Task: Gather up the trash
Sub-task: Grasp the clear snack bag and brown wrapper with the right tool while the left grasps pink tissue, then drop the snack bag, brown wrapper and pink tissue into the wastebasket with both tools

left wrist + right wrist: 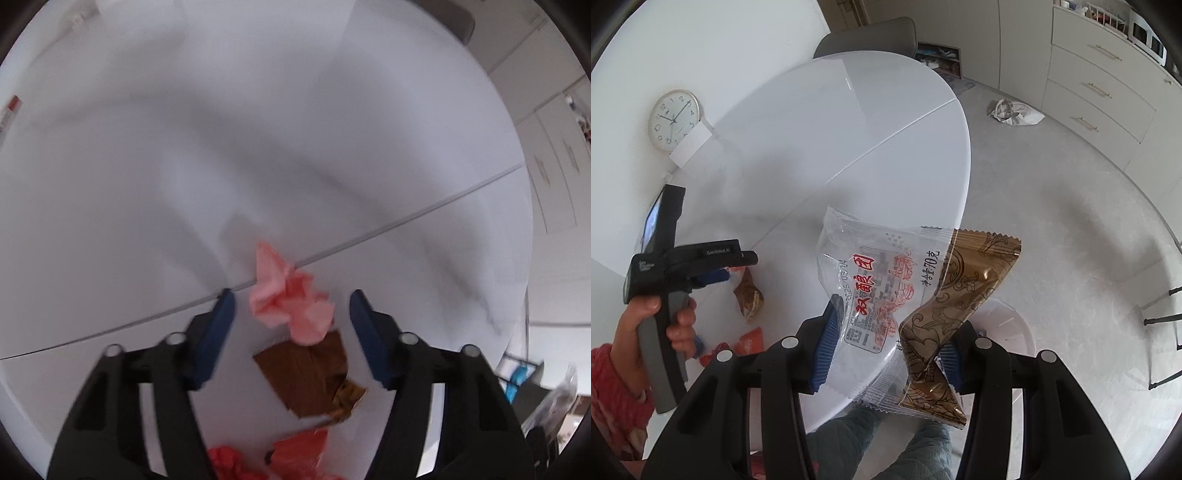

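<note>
My left gripper [291, 297] points down at the white table [258, 147], jaws open. A crumpled pink tissue [288, 299] lies between its blue pads [218, 332] with a gap on each side. Just behind it lie a brown wrapper [306, 376] and red and orange scraps [303, 446]. My right gripper [894, 325] is shut on a clear wrapper with red print [871, 280] and a gold wrapper [960, 295], held above the table's edge. The right wrist view also shows the left gripper [714, 277] in a hand, low over the brown wrapper [750, 295].
A white round container [1008, 325] stands on the floor below the held wrappers. A clock [674, 120] and a white box [690, 144] lie at the table's far side. A grey chair [871, 33], a crumpled bag [1015, 112] on the floor and drawers [1100, 88] are beyond.
</note>
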{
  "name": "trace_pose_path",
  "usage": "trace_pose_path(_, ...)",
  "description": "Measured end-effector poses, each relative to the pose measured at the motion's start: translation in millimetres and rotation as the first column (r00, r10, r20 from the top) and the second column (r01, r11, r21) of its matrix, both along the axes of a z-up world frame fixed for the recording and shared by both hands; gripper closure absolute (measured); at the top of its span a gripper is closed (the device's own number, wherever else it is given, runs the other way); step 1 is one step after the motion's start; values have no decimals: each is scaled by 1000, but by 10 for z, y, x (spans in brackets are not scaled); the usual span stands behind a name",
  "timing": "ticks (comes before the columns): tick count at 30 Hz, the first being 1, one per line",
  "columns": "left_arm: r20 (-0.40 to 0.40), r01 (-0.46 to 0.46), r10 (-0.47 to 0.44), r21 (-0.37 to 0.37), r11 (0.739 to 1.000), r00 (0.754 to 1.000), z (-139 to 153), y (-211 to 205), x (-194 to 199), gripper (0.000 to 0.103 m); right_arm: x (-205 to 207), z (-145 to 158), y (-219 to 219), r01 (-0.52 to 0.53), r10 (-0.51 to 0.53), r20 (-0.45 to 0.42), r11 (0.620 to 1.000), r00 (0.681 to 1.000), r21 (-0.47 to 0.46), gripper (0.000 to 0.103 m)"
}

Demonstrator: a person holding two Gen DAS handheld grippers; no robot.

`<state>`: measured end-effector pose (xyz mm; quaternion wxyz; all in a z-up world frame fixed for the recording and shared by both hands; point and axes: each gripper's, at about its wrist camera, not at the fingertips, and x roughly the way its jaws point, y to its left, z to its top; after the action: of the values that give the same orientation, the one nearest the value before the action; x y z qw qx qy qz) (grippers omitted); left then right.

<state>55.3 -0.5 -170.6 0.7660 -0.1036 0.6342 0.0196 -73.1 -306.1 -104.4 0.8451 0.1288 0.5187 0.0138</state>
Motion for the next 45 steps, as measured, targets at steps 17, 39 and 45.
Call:
trace_pose_path(17, 127, 205, -217, 104, 973, 968, 565, -361, -411, 66, -189, -56, -186, 19, -18, 39, 1000, 999, -8, 54)
trace_pose_path(39, 76, 631, -630, 2, 775, 773, 644, -2051, -1404, 65, -777, -1667, -789, 121, -130, -241, 991, 962, -53, 7)
trace_pose_path(45, 15, 694, -694, -28, 719, 720, 271, -2511, -1554, 64, -1077, -1189, -1175, 196, -201, -159, 980, 967, -47, 4)
